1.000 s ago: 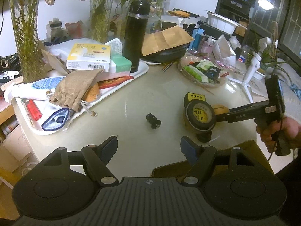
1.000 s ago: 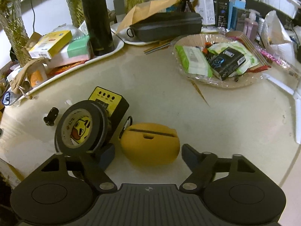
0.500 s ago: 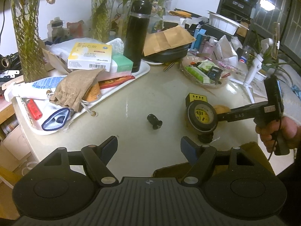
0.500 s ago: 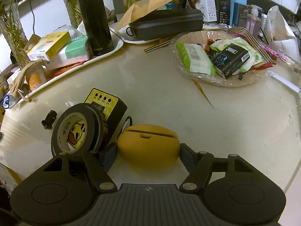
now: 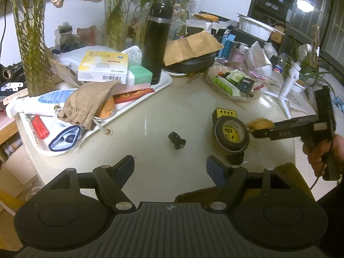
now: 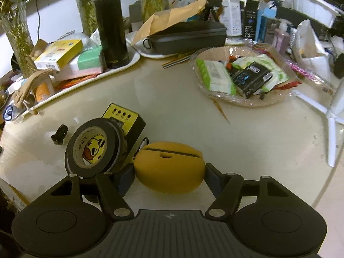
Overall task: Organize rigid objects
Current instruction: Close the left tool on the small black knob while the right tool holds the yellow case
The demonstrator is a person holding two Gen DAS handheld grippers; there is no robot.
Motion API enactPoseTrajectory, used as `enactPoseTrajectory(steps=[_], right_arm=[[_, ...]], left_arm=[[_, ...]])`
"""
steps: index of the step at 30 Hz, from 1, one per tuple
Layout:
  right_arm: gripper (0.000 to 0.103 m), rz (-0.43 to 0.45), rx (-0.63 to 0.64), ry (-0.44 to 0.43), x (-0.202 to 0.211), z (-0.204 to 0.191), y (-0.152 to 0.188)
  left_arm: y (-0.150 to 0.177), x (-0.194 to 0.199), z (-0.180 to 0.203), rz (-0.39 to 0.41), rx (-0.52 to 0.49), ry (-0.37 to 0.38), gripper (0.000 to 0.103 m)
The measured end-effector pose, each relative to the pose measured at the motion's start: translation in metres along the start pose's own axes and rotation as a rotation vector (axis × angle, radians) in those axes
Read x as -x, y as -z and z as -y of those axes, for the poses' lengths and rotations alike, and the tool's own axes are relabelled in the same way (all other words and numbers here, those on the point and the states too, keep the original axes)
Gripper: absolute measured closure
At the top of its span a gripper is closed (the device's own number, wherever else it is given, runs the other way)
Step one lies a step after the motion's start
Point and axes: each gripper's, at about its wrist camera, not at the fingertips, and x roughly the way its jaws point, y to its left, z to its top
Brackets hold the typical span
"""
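A yellow rounded case lies on the table between the fingers of my right gripper, which is open around it, pads close to its sides. Left of it a black tape roll with a duck label leans on a yellow-and-black box. A small black cylinder lies further left. In the left wrist view my left gripper is open and empty above the table's near edge, with the cylinder ahead of it, the tape roll and the right gripper to the right.
A white tray at the left holds boxes, a cloth pouch and a black flask. A wicker basket of packets stands at the right. A black pouch, vases and bottles crowd the back. A white stand is far right.
My right gripper has moved forward, so the yellow case now lies between its fingers. The left gripper has hardly moved.
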Motion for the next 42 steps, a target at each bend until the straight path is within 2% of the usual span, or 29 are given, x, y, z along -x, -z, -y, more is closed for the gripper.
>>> enactPoseTrajectory(steps=[15, 29, 34, 42], right_arm=[[0.031, 0.119, -0.048, 0.009, 0.051, -0.004, 0.005], [0.031, 0.163, -0.085, -0.02, 0.074, -0.004, 0.014], [0.031, 0.167, -0.09, -0.024, 0.075, -0.003, 0.015], [0.031, 0.166, -0.098, -0.039, 0.074, -0.002, 0.013]], left_arm=[[-0.008, -0.016, 0.008, -0.047, -0.067, -0.025, 0.03], [-0.036, -0.057, 0.02, -0.123, -0.092, -0.056, 0.03], [-0.05, -0.083, 0.021, -0.195, -0.056, -0.063, 0.03], [-0.065, -0.124, 0.011, -0.293, 0.067, -0.063, 0.033]])
